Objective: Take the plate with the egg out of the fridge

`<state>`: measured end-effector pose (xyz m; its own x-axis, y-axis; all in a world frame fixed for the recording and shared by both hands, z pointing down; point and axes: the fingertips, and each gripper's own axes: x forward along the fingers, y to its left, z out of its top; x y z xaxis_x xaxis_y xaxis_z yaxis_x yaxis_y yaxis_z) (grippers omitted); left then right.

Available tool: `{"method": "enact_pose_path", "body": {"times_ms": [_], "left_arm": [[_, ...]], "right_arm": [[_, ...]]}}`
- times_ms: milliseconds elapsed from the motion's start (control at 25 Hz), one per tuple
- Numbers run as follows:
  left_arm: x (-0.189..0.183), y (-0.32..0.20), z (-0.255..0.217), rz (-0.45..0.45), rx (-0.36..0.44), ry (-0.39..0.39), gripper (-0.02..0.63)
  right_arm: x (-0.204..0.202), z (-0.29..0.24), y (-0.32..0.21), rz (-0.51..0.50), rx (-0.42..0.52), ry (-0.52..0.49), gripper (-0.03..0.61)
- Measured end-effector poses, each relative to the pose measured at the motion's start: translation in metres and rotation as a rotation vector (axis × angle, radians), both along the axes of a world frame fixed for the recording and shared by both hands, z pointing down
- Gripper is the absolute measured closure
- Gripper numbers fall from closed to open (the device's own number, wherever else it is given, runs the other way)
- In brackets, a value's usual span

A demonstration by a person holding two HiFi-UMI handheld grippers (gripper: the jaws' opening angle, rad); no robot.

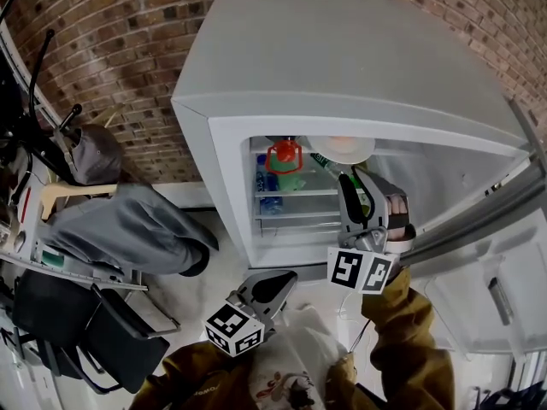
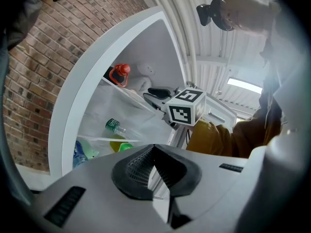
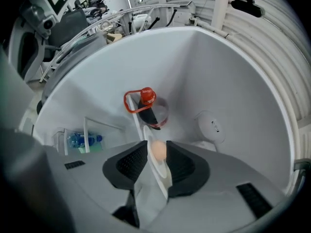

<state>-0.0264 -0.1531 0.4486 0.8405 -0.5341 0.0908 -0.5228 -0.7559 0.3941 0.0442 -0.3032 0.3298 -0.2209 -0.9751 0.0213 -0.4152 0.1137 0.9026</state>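
**At the open fridge: plate and egg in the right tongs**

Nearest the person, low in front of the mustard sleeve, the left gripper hung outside the fridge. Its jaws were pressed together with nothing between them, and they pointed toward the lower part of the opening.

Higher and further forward, a hand pushed the right gripper through the opening at the level of the top shelf. Its jaws were clamped on the near rim of the white plate, one pad on each face. In the right gripper view the plate showed almost edge-on between the pads. The egg sat on the plate just past the pad tips, pale orange and whole. In the head view the plate lay at the very top of the opening, under the fridge's upper edge, and was still inside the cabinet.

Behind the plate stood a dark bottle with a red cap and a red ring handle, close to the back wall. A green bottle lay on its side on a lower shelf, and a blue water bottle lay further to the left.

To the right, the fridge door stood swung wide. Beyond the cabinet rose a brick wall.
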Motion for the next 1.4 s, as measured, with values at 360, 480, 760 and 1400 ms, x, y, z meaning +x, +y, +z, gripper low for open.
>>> {"method": "enact_pose_path", "body": {"times_ms": [360, 480, 760, 1400], "left_arm": [[-0.006, -0.001, -0.001, -0.016, 0.005, -0.008, 0.606], [-0.007, 0.000, 0.000, -0.019, 0.005, -0.008, 0.606], [-0.006, 0.003, 0.002, -0.011, -0.013, 0.003, 0.606], [-0.009, 0.002, -0.001, -0.019, 0.005, -0.004, 0.606]], "right_arm": [[0.000, 0.000, -0.015, 0.029, 0.044, 0.162, 0.474], [-0.001, 0.002, -0.017, 0.032, 0.038, 0.186, 0.474], [0.002, 0.012, -0.024, 0.048, 0.009, 0.233, 0.474], [0.006, 0.022, -0.037, 0.101, -0.023, 0.285, 0.474]]}}
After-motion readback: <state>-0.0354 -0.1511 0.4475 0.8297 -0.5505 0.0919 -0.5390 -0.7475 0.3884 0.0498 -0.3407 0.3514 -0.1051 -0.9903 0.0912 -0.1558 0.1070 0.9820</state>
